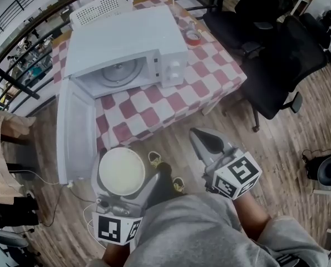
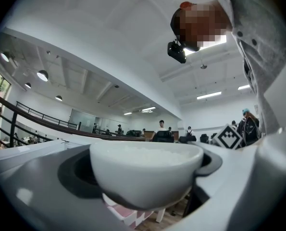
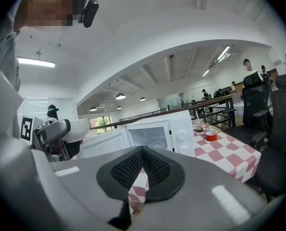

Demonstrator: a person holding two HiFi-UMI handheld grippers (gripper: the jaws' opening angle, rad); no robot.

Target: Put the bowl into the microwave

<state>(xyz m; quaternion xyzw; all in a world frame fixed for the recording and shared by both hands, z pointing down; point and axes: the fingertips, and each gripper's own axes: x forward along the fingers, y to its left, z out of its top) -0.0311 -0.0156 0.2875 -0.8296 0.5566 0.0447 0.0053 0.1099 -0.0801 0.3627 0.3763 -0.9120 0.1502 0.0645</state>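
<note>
Bowl (image 1: 122,171) white, sitting upright, hanging over floor in front of microwave (image 1: 126,52), near outer edge of its swung-open door (image 1: 75,132). I'm gripping it with left hand-held gripper (image 1: 123,175), jaws pressing on both sides of bowl. Right hand-held gripper (image 3: 143,166) staying off bowl, clenched, jaws meeting on nothing, hovering in front of microwave beyond worktop (image 1: 210,74) edge. Microwave turntable (image 1: 119,74) showing.

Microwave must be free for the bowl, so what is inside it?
Inside the microwave only its bare round turntable shows. In the head view its top covers the cavity's rear.
</note>
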